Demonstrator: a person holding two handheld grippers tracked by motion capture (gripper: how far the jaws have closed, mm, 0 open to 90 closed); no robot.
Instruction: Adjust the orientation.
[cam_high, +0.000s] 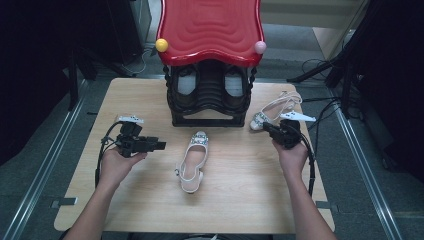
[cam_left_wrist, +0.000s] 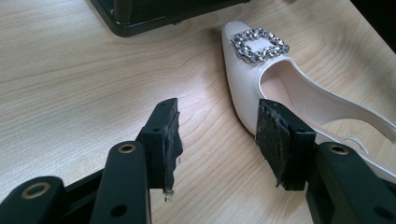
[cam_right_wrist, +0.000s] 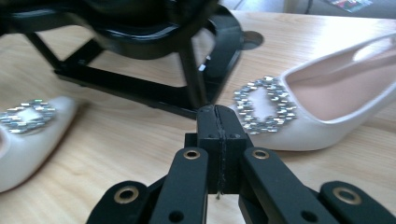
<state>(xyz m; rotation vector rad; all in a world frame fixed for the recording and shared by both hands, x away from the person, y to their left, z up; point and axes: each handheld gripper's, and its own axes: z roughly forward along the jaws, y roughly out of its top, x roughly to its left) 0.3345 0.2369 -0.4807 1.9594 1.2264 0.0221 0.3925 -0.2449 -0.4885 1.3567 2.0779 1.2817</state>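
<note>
No text, label, brand, number or sign can be read in any of the views. The shoes, the rack and the table carry no legible marking.

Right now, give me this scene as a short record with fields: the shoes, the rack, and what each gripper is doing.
table: light wood tabletop
rack: black shoe rack with a red wavy top, at the far middle
middle shoe: pale shoe with a jewelled buckle, toe toward the rack
right shoe: matching shoe, beside the rack's right foot
left gripper: open, nothing between its jaws, beside the middle shoe's toe
right gripper: shut, empty, pointing at the right shoe's buckle
</note>
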